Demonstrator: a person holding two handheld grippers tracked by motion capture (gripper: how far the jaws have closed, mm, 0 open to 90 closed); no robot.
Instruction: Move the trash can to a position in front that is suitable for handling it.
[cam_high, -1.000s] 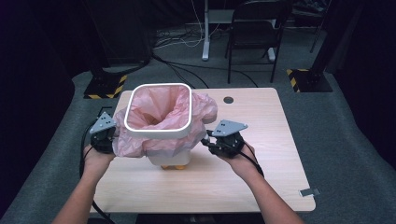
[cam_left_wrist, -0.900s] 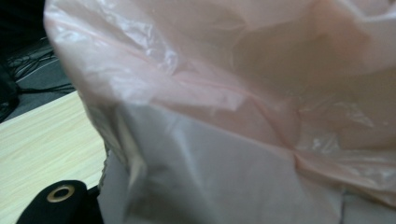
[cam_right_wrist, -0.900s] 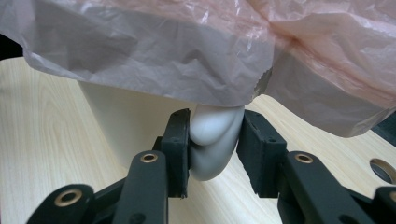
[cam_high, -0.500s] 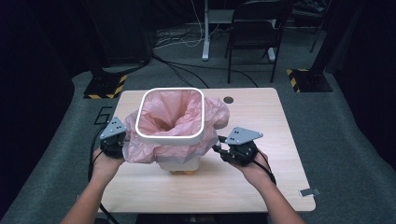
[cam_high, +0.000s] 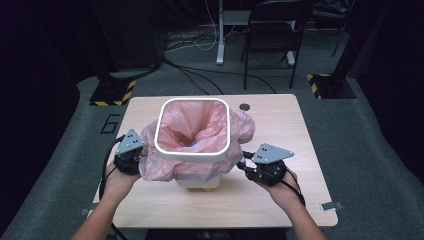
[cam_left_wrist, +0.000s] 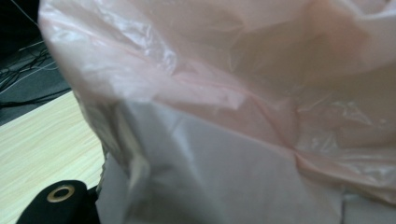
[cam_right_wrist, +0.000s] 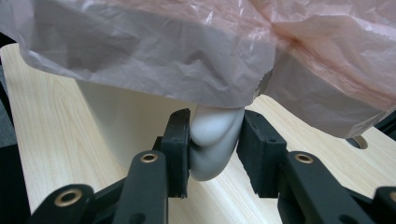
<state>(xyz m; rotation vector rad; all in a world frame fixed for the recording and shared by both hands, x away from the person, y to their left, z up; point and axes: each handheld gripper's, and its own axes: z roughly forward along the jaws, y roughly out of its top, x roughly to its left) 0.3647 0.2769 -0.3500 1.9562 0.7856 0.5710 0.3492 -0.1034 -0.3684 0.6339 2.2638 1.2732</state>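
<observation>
On the counter (cam_high: 280, 200) stands a white waste bin (cam_high: 197, 180) lined with a pink plastic bag (cam_high: 235, 125). The right gripper (cam_right_wrist: 212, 140) clamps the bin's side handle (cam_right_wrist: 212, 144); whether the left gripper (cam_high: 129, 156) grips I cannot tell — the bag hides its jaws. An uneven pull could tip the bin, or drag the loose liner off its rim.

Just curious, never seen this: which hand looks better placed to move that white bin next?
Right, probably. The right gripper has its jaws closed on the white handle of the bin. The left gripper sits at the other side, its jaws hidden by the pink bag.
</observation>
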